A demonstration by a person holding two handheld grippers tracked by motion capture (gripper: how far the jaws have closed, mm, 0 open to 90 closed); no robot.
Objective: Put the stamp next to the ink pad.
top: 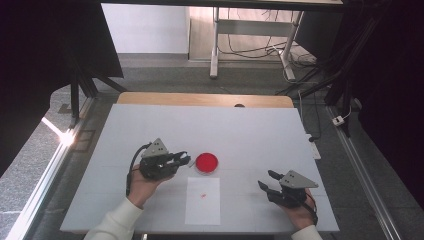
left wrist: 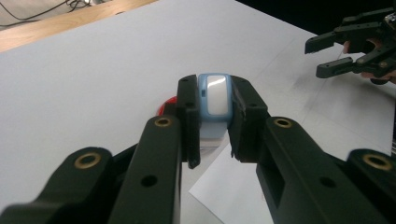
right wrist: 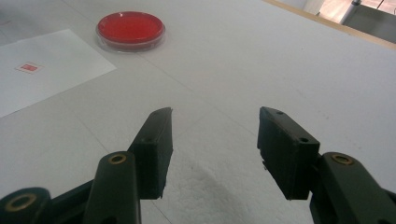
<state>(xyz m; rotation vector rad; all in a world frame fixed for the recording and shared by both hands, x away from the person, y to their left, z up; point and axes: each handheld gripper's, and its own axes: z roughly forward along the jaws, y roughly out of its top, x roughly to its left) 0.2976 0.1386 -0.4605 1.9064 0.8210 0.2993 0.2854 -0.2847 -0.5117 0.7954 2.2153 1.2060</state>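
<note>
High view: the left gripper [top: 181,160] sits just left of the red dish [top: 206,163], jaws pointing toward it, held off the white table [top: 150,125] by a hand [top: 141,186] in a white sleeve. The right gripper [top: 267,181] is well apart from the dish, to its right and nearer the person, held by the other hand [top: 301,212]. A white paper sheet [top: 202,210] lies just on the person's side of the dish, its far edge close to the dish rim; a small red mark [top: 203,195] is printed on the sheet.

Left gripper view: the 2 jaws are clamped on a small light-blue object with a white glossy face [left wrist: 215,100], gripped by its 2 sides and standing upright between the pads. A sliver of the red dish [left wrist: 169,103] shows behind the left jaw, so the blue object is held just short of the dish. A corner of the paper sheet [left wrist: 233,186] lies below the jaws. The right gripper [left wrist: 329,55] shows far off at the upper right, jaws parted.

Right gripper view: the right gripper [right wrist: 215,128] has its 2 jaws spread wide with nothing between them, hovering low over bare table. The red dish [right wrist: 130,28] lies far ahead, up and to the left, with the paper sheet [right wrist: 56,70] and its red mark [right wrist: 29,67] left of the dish.
</note>
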